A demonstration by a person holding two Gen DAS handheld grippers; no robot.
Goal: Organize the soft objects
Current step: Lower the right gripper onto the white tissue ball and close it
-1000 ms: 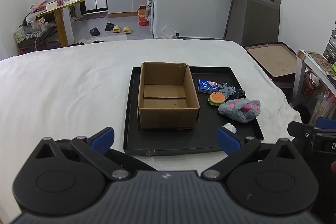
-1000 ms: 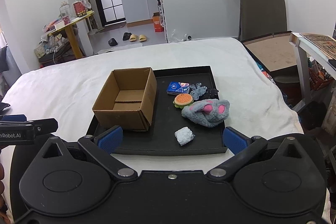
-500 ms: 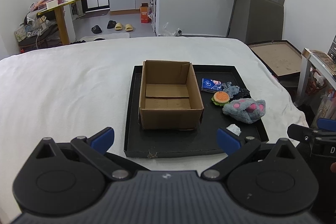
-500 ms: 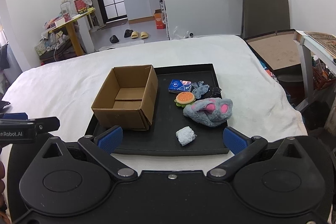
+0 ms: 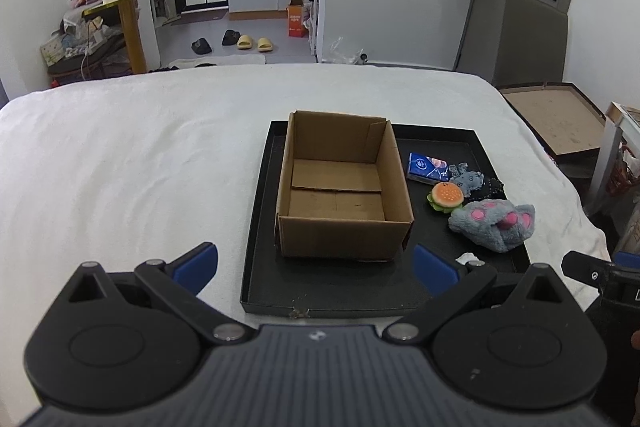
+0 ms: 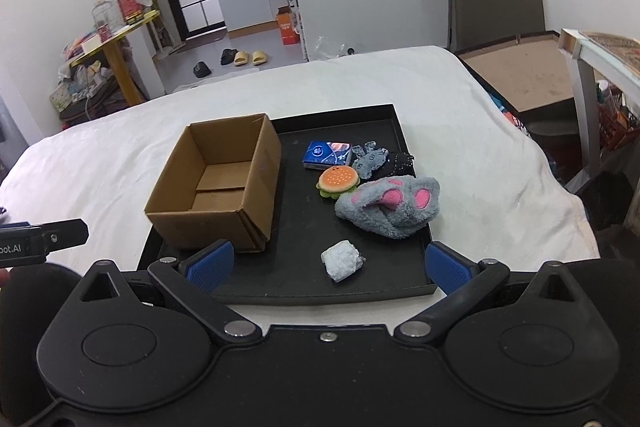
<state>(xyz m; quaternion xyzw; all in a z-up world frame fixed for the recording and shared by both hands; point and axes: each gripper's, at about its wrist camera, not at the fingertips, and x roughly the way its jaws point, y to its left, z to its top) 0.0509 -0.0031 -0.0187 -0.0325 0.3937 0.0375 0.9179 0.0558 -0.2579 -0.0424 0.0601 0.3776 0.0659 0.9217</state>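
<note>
- Closer to the black tray (image 5: 256,227) than a second ago, both views; nothing on it moved, so sorting not yet begun, approach only.
- Left gripper (image 5: 315,265) spread wide, empty, short of the tray's near rim.
- Right gripper (image 6: 327,265) spread likewise, empty, aimed at the crumpled white wad (image 6: 342,260).
- One cardboard box (image 5: 344,187) on the tray's left half, open and empty.
- Six soft things right of the box: one blue tissue pack (image 6: 327,155), one burger plush (image 6: 338,181), one small grey plush (image 6: 370,161), one dark beaded pouch (image 6: 398,163), one grey paw plush (image 6: 390,205), one wad.
</note>
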